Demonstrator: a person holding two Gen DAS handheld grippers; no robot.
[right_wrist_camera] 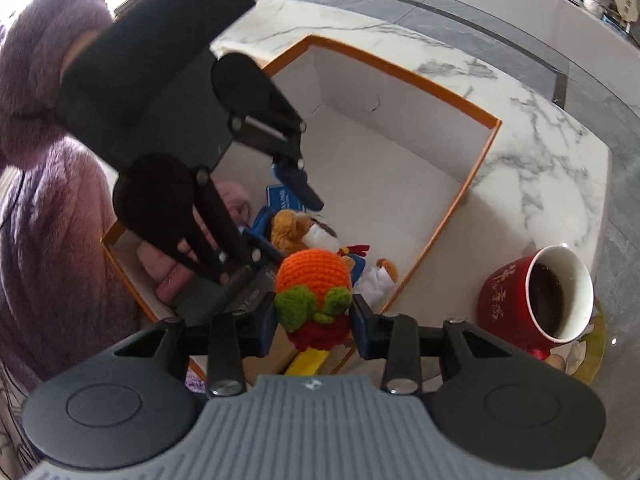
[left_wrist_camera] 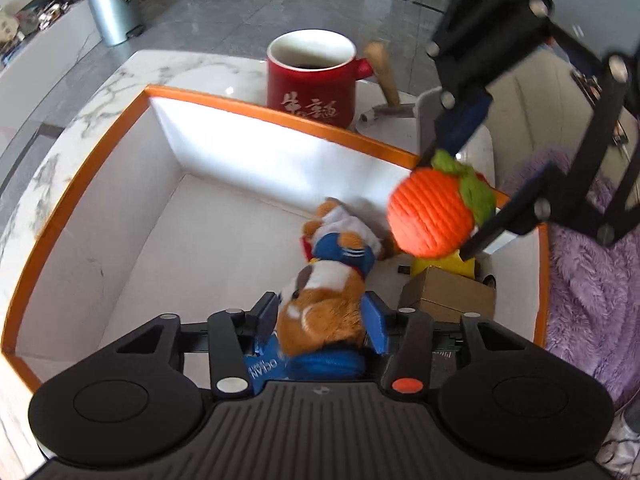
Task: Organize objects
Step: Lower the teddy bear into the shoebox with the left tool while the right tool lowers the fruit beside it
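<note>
Left wrist view: my left gripper (left_wrist_camera: 320,316) holds its fingers closed on the plush dog (left_wrist_camera: 324,300), a soft, furry brown-and-white toy in blue clothing. Its long axis runs forward along the fingers, down into the orange-rimmed box (left_wrist_camera: 280,114). My right gripper (right_wrist_camera: 314,316) has its fingers clamped on the crocheted orange fruit (right_wrist_camera: 314,276), a round, ribbed yarn ball with green leaves, hanging over the box's near corner. I judge both toys sit directly above the white box floor, so each release needs only a short descent. On the marble desk (left_wrist_camera: 132,80) outside the box stands a glossy red mug (left_wrist_camera: 312,76).
</note>
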